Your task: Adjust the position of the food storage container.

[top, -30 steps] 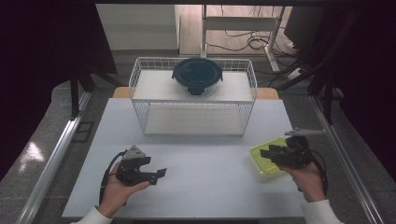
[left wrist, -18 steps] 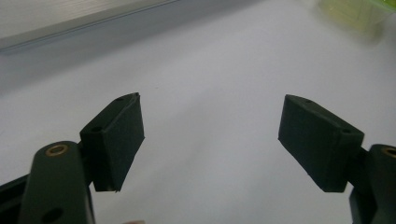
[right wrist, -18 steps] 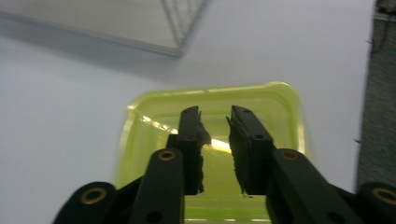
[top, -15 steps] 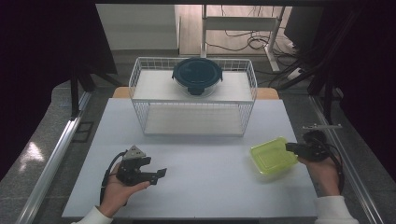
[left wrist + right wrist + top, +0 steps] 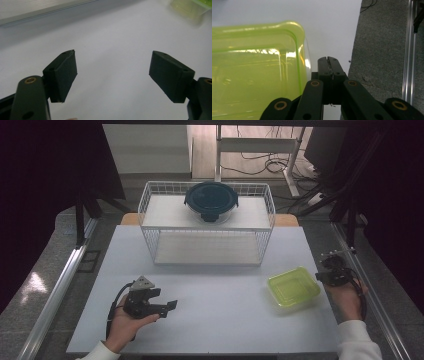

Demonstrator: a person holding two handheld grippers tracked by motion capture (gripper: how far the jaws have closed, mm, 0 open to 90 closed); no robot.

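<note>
Table (image 5: pixel 210 320): white top, and I stand at its near edge with one gripper in each hand.
Wire basket (image 5: pixel 207 222): it stands at the far edge, in the middle, with a dark round lidded bowl (image 5: pixel 211 200) on its upper shelf, well apart from both my hands.
Green container (image 5: pixel 293 287): it lies flat and open near the right edge of the table, its long side running from the left-near to the right-far corner.
Right gripper (image 5: pixel 334 274): it is at the right edge, just beside the container's right-far corner. Its jaws have just been closing and are now pressed together with nothing between them. In the right gripper view the container (image 5: pixel 257 70) lies to the left of my closed tips (image 5: pixel 329 65), apart from them.
Left gripper (image 5: pixel 165 306): it rests near the left-near corner, jaws wide and empty over bare table (image 5: pixel 110 62), far from the container.
Nearer hand: the right one. I judge it must open and shift toward the rim before it can take hold.
</note>
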